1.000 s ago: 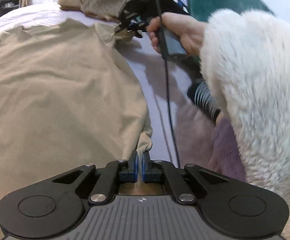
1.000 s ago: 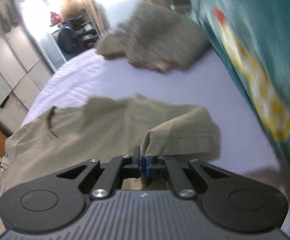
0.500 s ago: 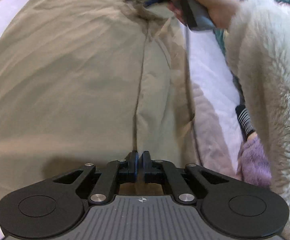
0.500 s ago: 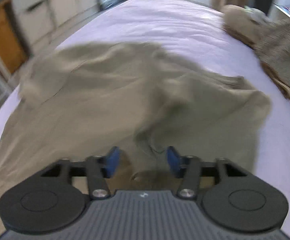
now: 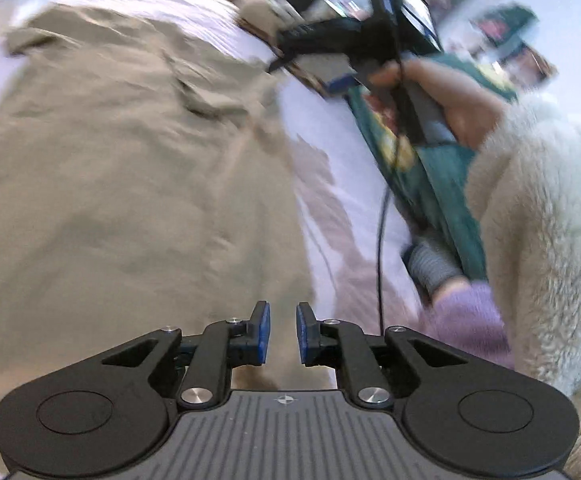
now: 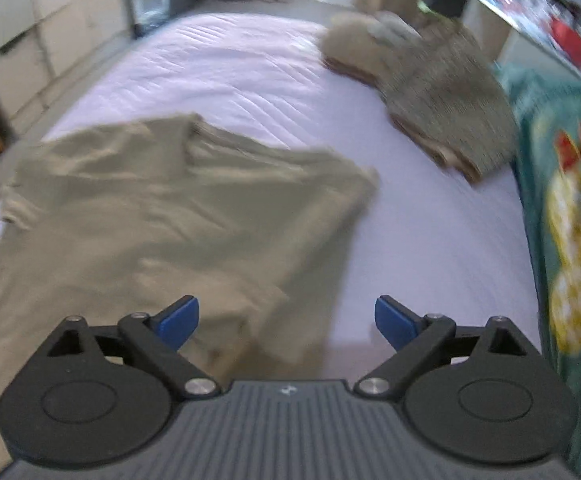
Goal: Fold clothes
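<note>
A tan shirt lies spread on the lilac bed sheet, its right side folded over toward the middle. My left gripper hovers over the shirt's near right edge. Its jaws are opening, a narrow gap shows between the blue pads, and no cloth is in them. In the right wrist view the same tan shirt lies below my right gripper, whose jaws are opening wide with nothing between them. From the left wrist view the right gripper is up above the sheet, held by a hand in a fluffy white sleeve.
A pile of folded brown and grey clothes sits at the far right of the bed sheet. A teal printed cloth lies along the right edge. Cabinets stand to the left. A black cable hangs from the right gripper.
Both grippers carried the shirt's right edge and sleeve over onto its body, then let go. The right jaws went from shut to wide; the left jaws have just parted. The right hand pulled back rightward.
</note>
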### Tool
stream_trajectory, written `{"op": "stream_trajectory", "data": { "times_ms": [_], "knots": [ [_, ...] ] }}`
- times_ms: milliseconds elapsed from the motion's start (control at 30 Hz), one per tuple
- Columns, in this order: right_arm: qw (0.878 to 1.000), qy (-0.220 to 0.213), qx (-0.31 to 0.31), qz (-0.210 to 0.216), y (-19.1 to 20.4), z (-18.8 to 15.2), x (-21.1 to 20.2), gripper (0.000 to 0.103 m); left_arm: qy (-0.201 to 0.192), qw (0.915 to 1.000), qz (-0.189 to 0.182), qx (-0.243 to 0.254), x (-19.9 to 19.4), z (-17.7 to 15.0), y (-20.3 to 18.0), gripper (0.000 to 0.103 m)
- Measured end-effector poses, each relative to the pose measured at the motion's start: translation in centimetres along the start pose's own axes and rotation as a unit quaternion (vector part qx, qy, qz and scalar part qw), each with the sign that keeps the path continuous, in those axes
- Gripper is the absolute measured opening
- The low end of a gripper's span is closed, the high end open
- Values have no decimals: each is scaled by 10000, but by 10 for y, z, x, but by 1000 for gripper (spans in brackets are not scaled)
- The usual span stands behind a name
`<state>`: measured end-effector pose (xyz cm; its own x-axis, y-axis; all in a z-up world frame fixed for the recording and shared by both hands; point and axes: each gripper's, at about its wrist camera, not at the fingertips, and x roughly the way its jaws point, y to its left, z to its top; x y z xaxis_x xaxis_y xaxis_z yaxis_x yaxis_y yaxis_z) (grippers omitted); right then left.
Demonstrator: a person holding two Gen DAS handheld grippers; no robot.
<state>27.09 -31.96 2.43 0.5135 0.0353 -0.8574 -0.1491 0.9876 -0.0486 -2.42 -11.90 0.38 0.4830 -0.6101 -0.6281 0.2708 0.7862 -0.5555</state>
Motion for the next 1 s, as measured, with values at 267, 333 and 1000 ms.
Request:
{"op": "stream_trajectory", "data": {
  "times_ms": [267,333,1000],
  "knots": [
    [9973,-227,587,389,-4,-17,47,95,816,9956,372,-283,50,-23,28,20],
    [9934,-314,812,746,7,-7,63,96,517,9971,523,-211,37,-16,28,20],
    [9642,-544,-2060,1578,313,66,59,103,-319,9233,3711,-943,-80,-4,118,50]
  ]
}}
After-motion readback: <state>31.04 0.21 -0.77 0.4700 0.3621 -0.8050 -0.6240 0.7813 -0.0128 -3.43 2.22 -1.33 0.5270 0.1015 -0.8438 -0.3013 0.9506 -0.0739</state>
